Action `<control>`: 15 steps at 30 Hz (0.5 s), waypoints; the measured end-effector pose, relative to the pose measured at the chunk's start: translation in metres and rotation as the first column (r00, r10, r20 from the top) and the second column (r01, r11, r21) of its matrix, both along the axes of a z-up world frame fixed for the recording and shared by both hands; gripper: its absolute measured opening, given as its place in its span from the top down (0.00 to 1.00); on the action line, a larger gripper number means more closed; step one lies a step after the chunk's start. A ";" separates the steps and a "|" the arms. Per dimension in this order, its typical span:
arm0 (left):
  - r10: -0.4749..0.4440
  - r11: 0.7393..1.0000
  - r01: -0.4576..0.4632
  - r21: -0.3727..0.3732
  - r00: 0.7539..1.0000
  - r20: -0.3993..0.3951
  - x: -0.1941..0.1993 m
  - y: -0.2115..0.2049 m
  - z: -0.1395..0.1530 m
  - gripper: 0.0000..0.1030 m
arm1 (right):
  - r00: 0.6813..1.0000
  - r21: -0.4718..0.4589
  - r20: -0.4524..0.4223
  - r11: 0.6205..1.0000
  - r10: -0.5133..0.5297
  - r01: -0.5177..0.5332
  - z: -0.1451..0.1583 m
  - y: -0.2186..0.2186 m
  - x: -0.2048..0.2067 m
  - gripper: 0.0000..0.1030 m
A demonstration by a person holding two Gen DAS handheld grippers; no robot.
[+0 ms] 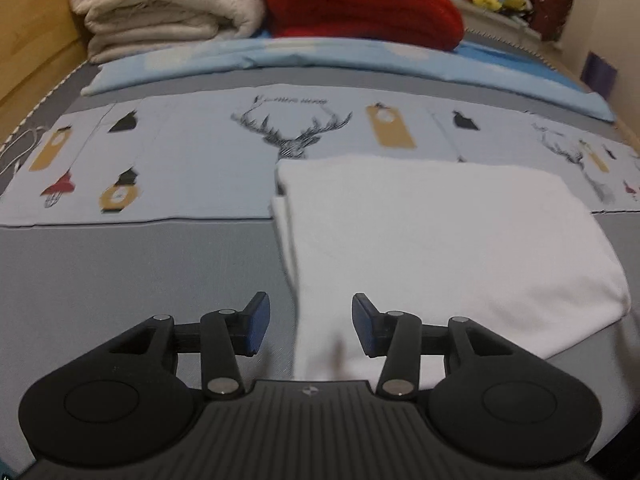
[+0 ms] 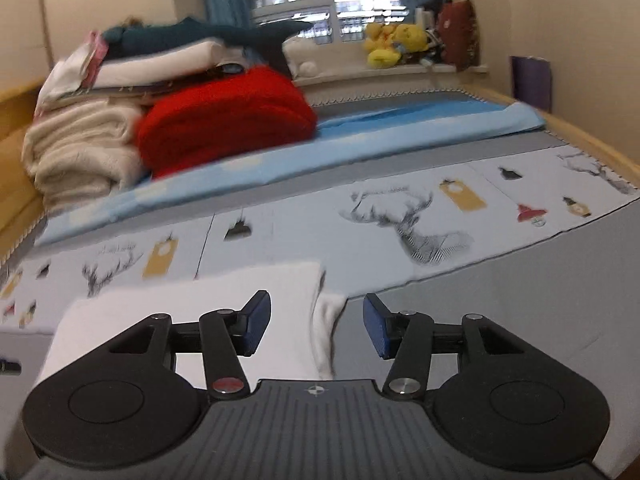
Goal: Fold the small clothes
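White folded garment [image 1: 448, 240] on the bed [image 1: 140, 264] looks soft and light; both hand-held grippers, left [image 1: 306, 322] and right [image 2: 316, 326], are spread and empty; best pinched at an edge.

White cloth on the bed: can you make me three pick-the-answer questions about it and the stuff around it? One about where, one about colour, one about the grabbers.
1. Where does the white cloth lie?
A. partly on the deer-print sheet
B. on the windowsill
C. on the red blanket

2. What colour are the plush toys by the window?
A. green
B. yellow
C. black

3. How are the left gripper and right gripper?
A. both open, empty
B. both clamped on cloth
C. one holds a toy

Answers: A, its far edge overlaps the print; B, they look yellow; A, clear gaps between pads.
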State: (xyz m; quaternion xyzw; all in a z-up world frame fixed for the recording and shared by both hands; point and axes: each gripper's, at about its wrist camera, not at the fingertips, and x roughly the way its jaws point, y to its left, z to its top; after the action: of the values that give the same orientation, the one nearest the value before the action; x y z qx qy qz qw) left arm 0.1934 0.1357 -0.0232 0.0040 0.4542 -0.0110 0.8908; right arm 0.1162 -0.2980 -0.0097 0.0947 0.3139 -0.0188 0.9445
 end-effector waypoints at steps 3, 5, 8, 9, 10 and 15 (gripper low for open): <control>0.001 1.000 -0.002 -0.016 0.999 -0.034 0.006 -0.002 -0.007 0.51 | 1.000 -0.021 0.010 1.000 0.016 -0.016 -0.002 0.009 0.002 0.49; 0.006 1.000 -0.007 -0.028 0.999 -0.037 0.014 -0.004 -0.011 0.51 | 1.000 -0.046 0.017 0.999 0.008 -0.007 -0.003 0.014 0.006 0.49; 0.016 0.999 -0.018 -0.034 0.999 -0.045 0.023 -0.006 -0.014 0.51 | 1.000 -0.043 -0.016 0.999 -0.018 0.017 -0.010 0.015 0.015 0.49; 0.020 0.999 -0.022 -0.037 0.999 -0.048 0.024 -0.006 -0.015 0.51 | 1.000 -0.045 -0.013 0.999 -0.025 0.024 -0.010 0.016 0.017 0.49; 0.023 0.999 -0.025 -0.042 0.998 -0.051 0.027 -0.007 -0.016 0.51 | 1.000 -0.052 -0.010 0.998 -0.030 0.029 -0.010 0.018 0.018 0.49; 0.044 0.996 -0.049 -0.078 0.997 -0.063 0.037 -0.007 -0.019 0.49 | 0.999 -0.086 -0.041 0.996 -0.015 0.012 -0.017 0.022 0.029 0.49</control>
State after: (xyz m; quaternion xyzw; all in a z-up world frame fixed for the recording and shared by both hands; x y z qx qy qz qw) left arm 0.2306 0.1284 -0.0422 -0.0422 0.4804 -0.0086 0.8760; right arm 0.1452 -0.2756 -0.0268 0.0556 0.3319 -0.0406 0.9408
